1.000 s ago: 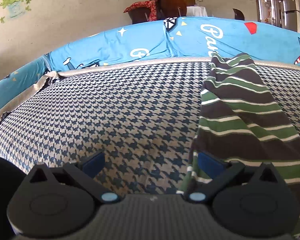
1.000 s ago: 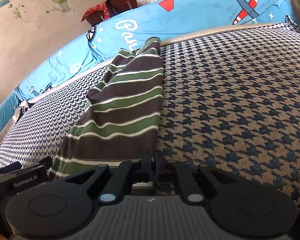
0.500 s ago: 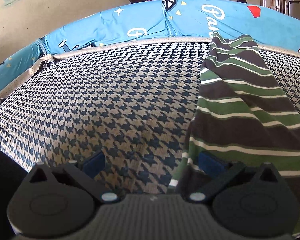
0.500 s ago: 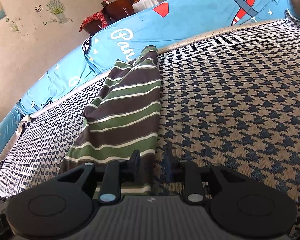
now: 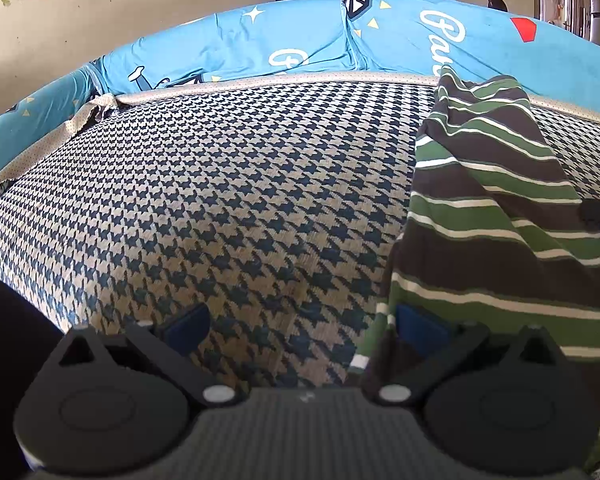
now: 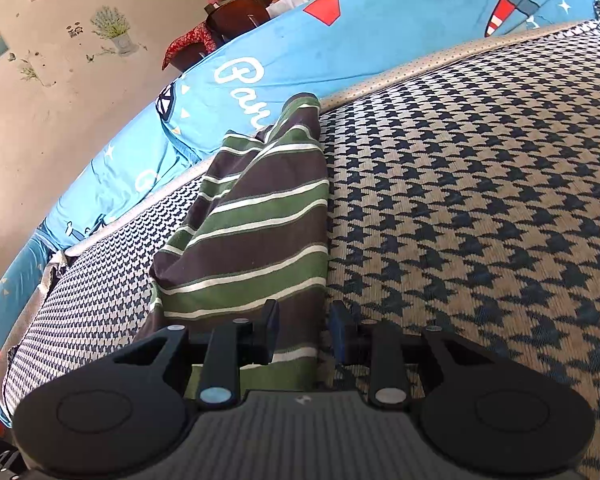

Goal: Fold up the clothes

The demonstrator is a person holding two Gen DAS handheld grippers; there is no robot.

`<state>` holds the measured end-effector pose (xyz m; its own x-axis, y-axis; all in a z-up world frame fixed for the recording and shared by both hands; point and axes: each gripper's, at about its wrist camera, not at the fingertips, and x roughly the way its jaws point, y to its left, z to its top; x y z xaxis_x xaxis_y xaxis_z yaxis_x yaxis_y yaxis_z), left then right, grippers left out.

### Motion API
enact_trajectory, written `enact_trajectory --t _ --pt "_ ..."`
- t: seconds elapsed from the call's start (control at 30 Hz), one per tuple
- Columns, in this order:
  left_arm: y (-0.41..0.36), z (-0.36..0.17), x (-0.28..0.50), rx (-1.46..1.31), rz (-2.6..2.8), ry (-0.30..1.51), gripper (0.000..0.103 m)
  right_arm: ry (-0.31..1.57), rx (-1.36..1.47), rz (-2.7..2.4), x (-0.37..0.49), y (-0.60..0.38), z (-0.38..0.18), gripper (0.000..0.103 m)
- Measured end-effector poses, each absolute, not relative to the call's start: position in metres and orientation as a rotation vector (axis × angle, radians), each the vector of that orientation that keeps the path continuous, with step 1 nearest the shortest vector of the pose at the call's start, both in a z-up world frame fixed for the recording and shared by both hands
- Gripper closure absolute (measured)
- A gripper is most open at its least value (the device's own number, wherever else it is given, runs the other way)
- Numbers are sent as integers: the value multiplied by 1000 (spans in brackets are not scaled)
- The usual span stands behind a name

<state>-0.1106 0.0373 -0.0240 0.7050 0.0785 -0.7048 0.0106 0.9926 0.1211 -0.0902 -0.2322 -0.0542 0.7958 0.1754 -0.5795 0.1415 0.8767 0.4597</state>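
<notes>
Right wrist view: right tool [image 6: 304,328] is sitting part-open, fingers straddling near edge of striped shirt [image 6: 256,224] lying ahead on houndstooth cushion [image 6: 480,200]. Left tool [image 5: 300,326] is gaping wide, shirt by its right finger.

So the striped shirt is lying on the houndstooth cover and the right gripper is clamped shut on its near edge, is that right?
Not quite. In the right wrist view the right gripper is open: its jaws stand apart on either side of the near edge of the striped shirt. The shirt does lie on the houndstooth cover.
</notes>
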Motion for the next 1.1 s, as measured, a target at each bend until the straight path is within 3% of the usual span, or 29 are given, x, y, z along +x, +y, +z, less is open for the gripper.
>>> enact_trajectory --t 0.7,0.73,0.8,0.87,1.1 --pt "34 -27 -110 128 34 785 0 652 529 80 -55 -240 -62 75" --pt "34 -28 -110 131 34 784 0 651 524 74 -56 -240 -62 76" --pt "33 -28 -110 132 34 784 0 651 524 54 -57 -240 -62 93" --pt "33 -28 -110 131 33 785 0 642 539 25 -60 -242 -62 99" --pt "36 -28 -110 123 30 789 0 587 500 -110 -74 -243 -55 100"
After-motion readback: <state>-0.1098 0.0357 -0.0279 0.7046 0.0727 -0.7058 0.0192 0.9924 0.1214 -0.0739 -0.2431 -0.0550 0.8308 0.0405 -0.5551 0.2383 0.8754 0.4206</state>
